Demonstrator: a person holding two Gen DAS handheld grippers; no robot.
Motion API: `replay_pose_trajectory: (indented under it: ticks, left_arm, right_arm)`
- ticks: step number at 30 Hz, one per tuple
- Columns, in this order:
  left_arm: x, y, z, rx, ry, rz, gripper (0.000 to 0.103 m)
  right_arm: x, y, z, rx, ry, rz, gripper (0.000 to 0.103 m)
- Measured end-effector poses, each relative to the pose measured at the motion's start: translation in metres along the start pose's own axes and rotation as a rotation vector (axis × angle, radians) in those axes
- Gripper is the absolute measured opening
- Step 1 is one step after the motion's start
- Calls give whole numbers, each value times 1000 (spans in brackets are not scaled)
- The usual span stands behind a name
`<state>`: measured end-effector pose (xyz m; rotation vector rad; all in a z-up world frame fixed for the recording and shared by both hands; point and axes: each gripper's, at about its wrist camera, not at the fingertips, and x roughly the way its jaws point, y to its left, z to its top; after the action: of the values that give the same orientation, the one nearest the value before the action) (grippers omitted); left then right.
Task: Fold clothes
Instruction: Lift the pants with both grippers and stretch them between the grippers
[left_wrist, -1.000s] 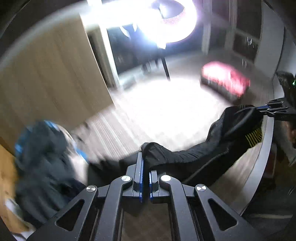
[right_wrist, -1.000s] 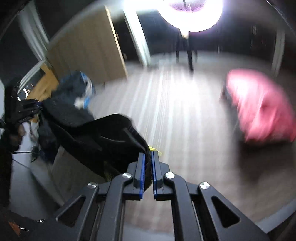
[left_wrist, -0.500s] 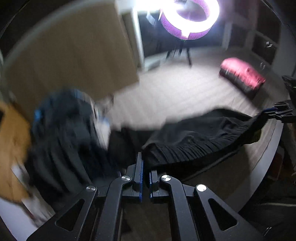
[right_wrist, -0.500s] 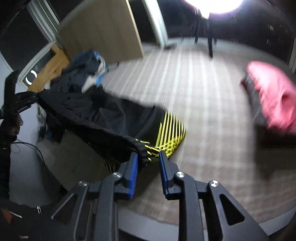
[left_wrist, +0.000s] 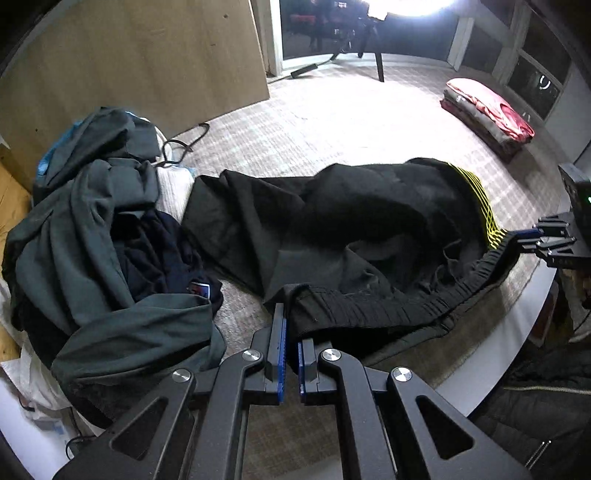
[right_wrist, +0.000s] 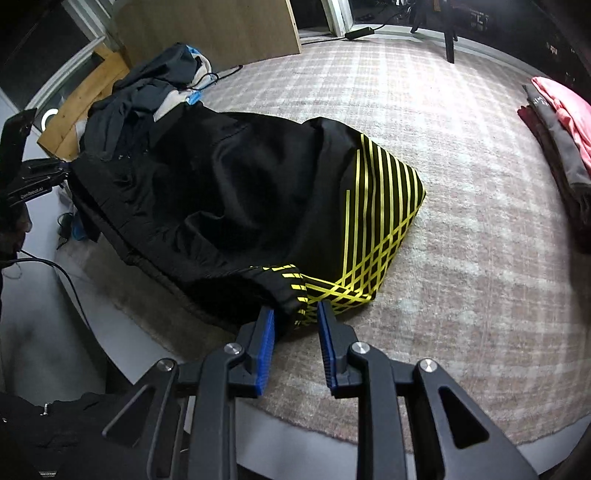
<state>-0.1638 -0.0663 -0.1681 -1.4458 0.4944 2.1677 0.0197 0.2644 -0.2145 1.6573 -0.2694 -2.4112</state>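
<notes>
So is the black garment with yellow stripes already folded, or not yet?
Not yet. The black garment lies loosely bunched on the rug, creased and uneven, with no neat fold visible.

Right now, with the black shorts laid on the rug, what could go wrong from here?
1. The left hand-held gripper is shut on the waistband while the right hand-held gripper stands open around its corner; pulling left could drag the shorts askew.
2. The shorts lie bunched, so a fold may trap wrinkles.
3. Their far end touches the clothes pile and might snag.

Home room, carpet (right_wrist: 461, 229), clothes pile (left_wrist: 99, 236)
</notes>
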Motion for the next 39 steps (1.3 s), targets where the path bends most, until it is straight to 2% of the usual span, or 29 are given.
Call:
replay_pose_trajectory:
  ticks: [4, 7, 8, 9, 10, 13, 17, 21, 23, 27, 30, 35, 39]
  left_arm:
    - [5, 2, -1, 0, 6, -9, 4]
    - [9, 4, -1, -7, 9, -15, 4]
    - [9, 5, -1, -11, 7, -18, 4]
    - [8, 7, 0, -20, 0, -26, 4]
    - [7, 8, 1, -29, -7, -34, 4]
    - [-16, 15, 17, -41, -71, -42, 4]
    - [-79, 29, 59, -47, -232, -22, 4]
    - [-165, 18, 94, 8, -409, 44, 4]
    - [-204, 10, 102, 34, -482, 67, 4]
    - [-265, -6, 99, 66, -583, 108, 4]
    - [-290, -19, 87, 70, -611, 124, 4]
    - [-315, -36, 65, 84, -612, 100, 4]
    - [-322, -42, 71, 92, -594, 115, 4]
  right_arm:
    - [-1, 6, -1, -47, 3, -11, 31]
    - [2, 7, 3, -55, -9, -5, 30]
    - [3, 7, 5, -53, -15, 5, 29]
    - [3, 8, 7, -53, -23, 16, 13]
    - [2, 9, 9, -52, -31, 28, 8]
    - [-23, 4, 25, -29, -98, 66, 8]
    - [-116, -12, 73, -18, -319, 48, 7]
    - [-214, -3, 112, -88, -530, -39, 7]
    - [-254, 8, 121, -128, -608, -76, 7]
    - [-320, 31, 114, -201, -739, -140, 7]
    - [-351, 37, 101, -207, -795, -145, 7]
    - [-380, 44, 79, -228, -834, -173, 7]
    - [-394, 46, 71, -239, -854, -196, 7]
